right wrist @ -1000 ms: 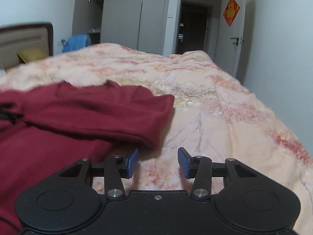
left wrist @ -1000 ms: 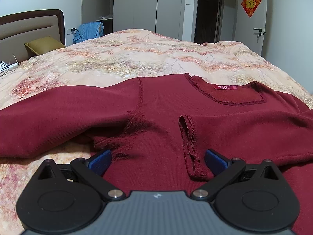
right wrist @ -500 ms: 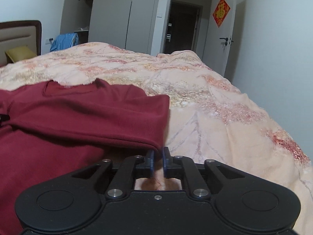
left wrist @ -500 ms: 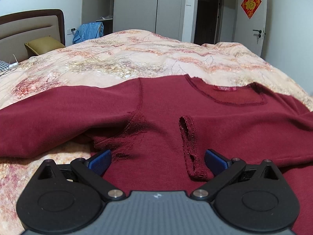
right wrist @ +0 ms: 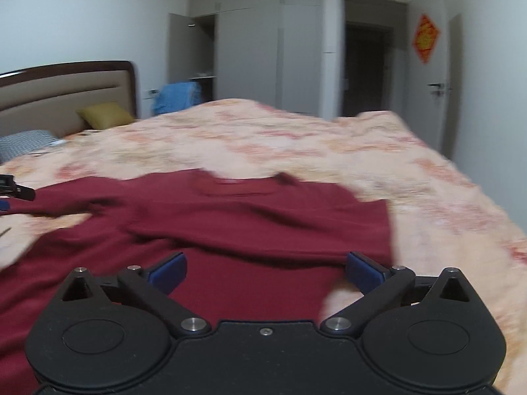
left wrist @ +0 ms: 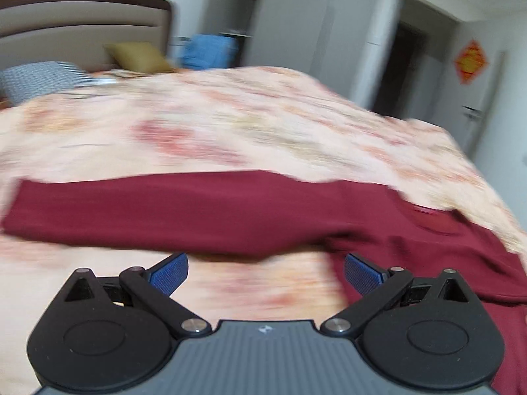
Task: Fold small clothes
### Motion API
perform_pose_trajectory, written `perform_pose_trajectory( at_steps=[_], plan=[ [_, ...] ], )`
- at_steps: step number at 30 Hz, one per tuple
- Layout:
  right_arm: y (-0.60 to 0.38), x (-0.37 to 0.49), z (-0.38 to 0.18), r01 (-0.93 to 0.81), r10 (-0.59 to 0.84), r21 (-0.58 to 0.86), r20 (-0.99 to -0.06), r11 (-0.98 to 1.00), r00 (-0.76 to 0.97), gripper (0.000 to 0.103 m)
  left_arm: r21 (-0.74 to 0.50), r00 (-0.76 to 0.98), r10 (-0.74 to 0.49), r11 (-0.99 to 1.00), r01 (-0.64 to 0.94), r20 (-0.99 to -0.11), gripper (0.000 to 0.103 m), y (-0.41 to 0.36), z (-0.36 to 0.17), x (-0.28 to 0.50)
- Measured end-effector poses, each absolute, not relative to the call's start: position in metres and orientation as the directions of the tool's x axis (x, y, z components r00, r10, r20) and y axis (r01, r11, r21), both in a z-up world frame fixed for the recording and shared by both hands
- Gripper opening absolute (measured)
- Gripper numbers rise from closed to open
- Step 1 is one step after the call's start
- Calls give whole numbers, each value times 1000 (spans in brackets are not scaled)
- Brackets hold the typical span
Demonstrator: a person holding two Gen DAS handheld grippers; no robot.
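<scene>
A dark red long-sleeved shirt [right wrist: 250, 217] lies flat on the bed, collar [right wrist: 237, 187] away from me. Its right sleeve [right wrist: 263, 230] is folded across the chest. My right gripper [right wrist: 266, 260] hovers over the shirt's lower body, its jaws opening wide with nothing pinched between them. In the blurred left wrist view the left sleeve [left wrist: 131, 210] stretches straight out to the left. My left gripper [left wrist: 265, 263] stands open just before that sleeve, over bare bedspread, holding nothing. Part of the left gripper [right wrist: 13, 191] shows at the right wrist view's left edge.
The floral peach bedspread [left wrist: 230, 125] covers the whole bed. A headboard [left wrist: 82, 16], a yellow pillow [left wrist: 138, 56] and a patterned pillow [left wrist: 36, 79] stand at the far left. A blue garment [right wrist: 178, 97] hangs by the wardrobe. The bed's right edge [right wrist: 477, 197] drops off.
The right gripper closed by the folded sleeve's edge, then opened wide and swung left over the shirt. The left gripper, open throughout, moved left off the shirt's body toward the outstretched sleeve.
</scene>
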State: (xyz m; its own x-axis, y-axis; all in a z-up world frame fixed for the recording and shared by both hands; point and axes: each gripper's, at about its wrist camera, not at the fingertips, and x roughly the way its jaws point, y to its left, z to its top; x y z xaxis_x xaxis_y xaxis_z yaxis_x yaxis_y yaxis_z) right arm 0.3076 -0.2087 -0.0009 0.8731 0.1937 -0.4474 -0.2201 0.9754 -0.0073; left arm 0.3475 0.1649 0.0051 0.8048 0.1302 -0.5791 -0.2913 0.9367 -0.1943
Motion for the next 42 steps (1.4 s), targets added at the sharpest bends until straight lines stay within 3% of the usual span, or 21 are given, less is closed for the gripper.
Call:
perform_pose_trajectory(
  at_steps=[5,8,11,14,16,21,28,32,37,42],
  plan=[
    [-160,290,-6,-329,287,-6,-473,944,833,102,-163,687,379,795,-585,-620,103,252,-11,311],
    [-141,281,-9,-362,311,-17,-474,932,824,102,-196,631,448,697,-690,-633,103,294,-23,297],
    [-128,276,-12,-385,321,-40,-477,922,818,102,-260,634,466,640,-723,-617,92,321,-30,289],
    [-121,278,-16,-387,313,-53,-493,920,812,102,-305,654,483,616,-726,-582,77,334,-31,288],
    [-122,280,-19,-383,313,-40,-501,923,807,102,-324,672,475,622,-713,-567,50,338,-29,294],
    [-127,284,-23,-369,313,-9,-512,929,800,102,-344,703,431,651,-676,-566,8,347,-27,312],
    [-140,284,-22,-358,325,27,-482,933,814,102,-299,746,470,711,-637,-472,5,343,16,331],
    [-150,287,-21,-352,334,50,-464,935,820,102,-238,841,423,826,-511,-337,5,300,73,362],
    [-172,289,-18,-337,329,63,-446,939,833,102,-137,956,224,958,-252,-188,5,196,127,409],
    [-204,289,-19,-297,296,71,-448,952,844,102,-26,989,-25,999,22,-149,5,77,138,441]
  ],
)
